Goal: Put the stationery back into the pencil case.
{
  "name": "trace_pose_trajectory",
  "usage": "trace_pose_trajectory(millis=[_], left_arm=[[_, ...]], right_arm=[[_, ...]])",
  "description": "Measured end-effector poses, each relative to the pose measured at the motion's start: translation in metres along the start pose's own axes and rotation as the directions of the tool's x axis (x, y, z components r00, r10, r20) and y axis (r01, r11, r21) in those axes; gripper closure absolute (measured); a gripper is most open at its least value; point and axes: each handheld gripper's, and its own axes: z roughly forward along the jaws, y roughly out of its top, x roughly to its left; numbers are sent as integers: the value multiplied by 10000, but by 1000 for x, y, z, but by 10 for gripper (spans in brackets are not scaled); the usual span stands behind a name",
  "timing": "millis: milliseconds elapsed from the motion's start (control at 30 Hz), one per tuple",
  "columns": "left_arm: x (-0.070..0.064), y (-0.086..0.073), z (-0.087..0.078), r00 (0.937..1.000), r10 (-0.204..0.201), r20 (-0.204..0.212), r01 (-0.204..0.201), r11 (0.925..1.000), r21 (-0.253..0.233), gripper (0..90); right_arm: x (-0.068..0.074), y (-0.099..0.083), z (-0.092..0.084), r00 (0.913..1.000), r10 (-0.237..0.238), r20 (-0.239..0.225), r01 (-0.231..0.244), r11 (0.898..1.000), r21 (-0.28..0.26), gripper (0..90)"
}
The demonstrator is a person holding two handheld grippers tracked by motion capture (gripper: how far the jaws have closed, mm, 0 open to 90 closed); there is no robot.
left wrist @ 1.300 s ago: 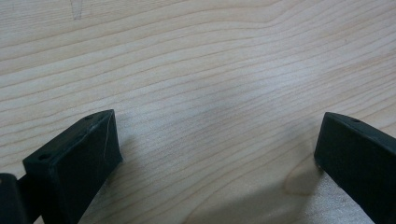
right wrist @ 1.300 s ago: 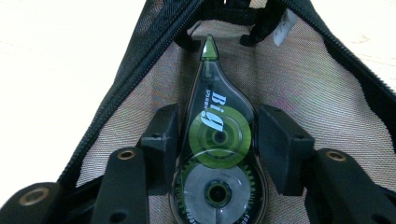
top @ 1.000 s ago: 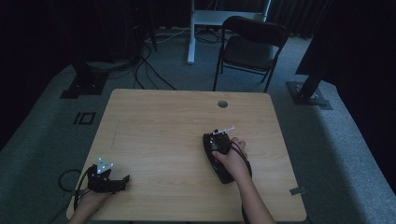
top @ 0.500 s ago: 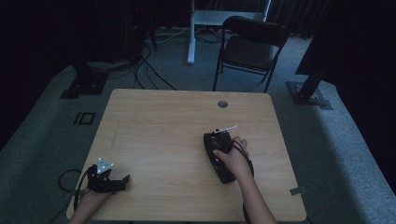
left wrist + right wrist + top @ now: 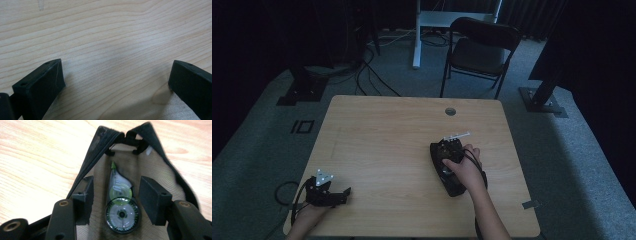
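Correction tape dispenser (image 5: 120, 202) is lying inside the black mesh pouch (image 5: 160, 157), between the right gripper (image 5: 116, 200) jaws, which have just been opening and are gripping nothing. Withdrawing carelessly risks a jaw snagging the pouch's zipper edge. Left gripper (image 5: 115, 82) is resting open and empty.

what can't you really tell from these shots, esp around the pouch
- Correction tape in the right gripper view: its label print is too small and blurred.
- Black pouch in the high view: the hand and right claw cover its opening.
- Left claw in the high view: dim and small.
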Motion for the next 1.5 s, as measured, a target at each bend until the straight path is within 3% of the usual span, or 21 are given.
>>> trace_pose_trajectory(millis=[333,933,1167,1500], left_arm=[[0,0,0,10000,-4,1,4,10000,-1,4],[0,0,0,10000,13,-2,-13,10000,-2,4],[0,0,0,10000,-12,-1,12,10000,-8,4],[0,0,0,10000,0,0,0,10000,-1,4]], right_arm=[[-1,0,-14,9995,-163,-284,148,9985,-527,392],[-13,-13,-47,9977,-450,-501,368,9874,-1539,382],[-25,-21,-57,9984,-442,-367,363,9806,-1927,357],[-51,-41,-71,9998,-76,-179,31,9703,-2418,348]])
